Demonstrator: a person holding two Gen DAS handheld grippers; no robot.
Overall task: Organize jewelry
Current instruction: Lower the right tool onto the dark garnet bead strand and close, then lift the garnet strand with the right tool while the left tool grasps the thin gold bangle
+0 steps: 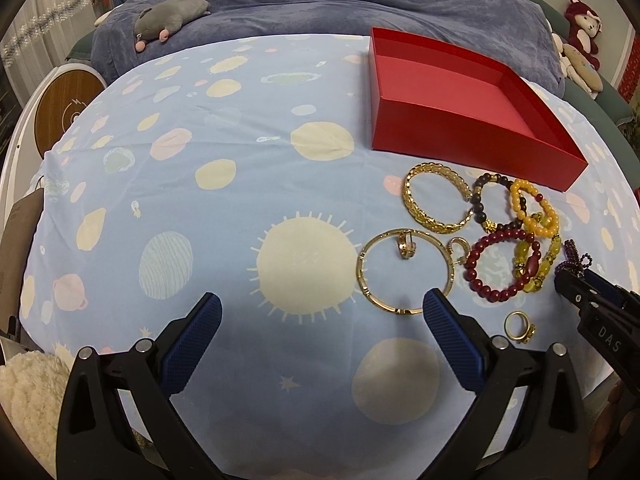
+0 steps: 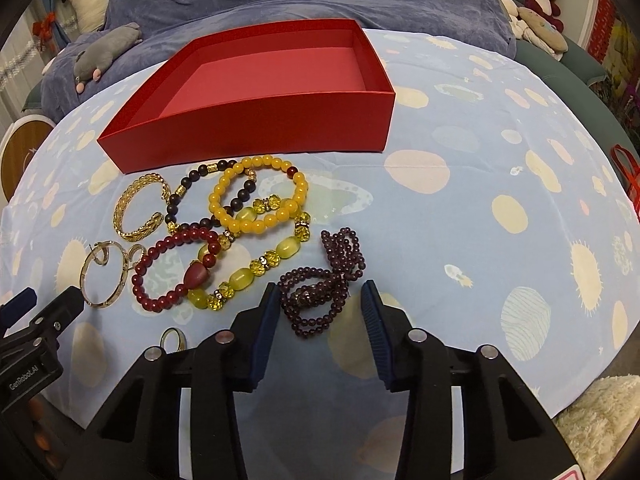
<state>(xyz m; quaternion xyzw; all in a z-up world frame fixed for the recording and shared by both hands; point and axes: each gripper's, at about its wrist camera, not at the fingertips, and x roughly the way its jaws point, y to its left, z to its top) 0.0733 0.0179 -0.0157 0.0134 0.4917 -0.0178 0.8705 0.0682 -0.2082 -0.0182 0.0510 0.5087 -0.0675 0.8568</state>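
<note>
Sorting has barely begun: the red box (image 2: 256,92) on the desk (image 2: 460,200) is empty, bracelets lying before it. The right tongs (image 2: 320,304), half open, straddle the purple bead strand (image 2: 320,288) ungripped; next, pinch and lift. The left tongs (image 1: 322,312) gape empty.

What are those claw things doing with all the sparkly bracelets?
A person is tidying jewelry with two hand-held grippers. The right gripper sits around the purple bead strand, not squeezing it yet. The left gripper hangs open by the thin gold bangle. The red box is empty.
</note>
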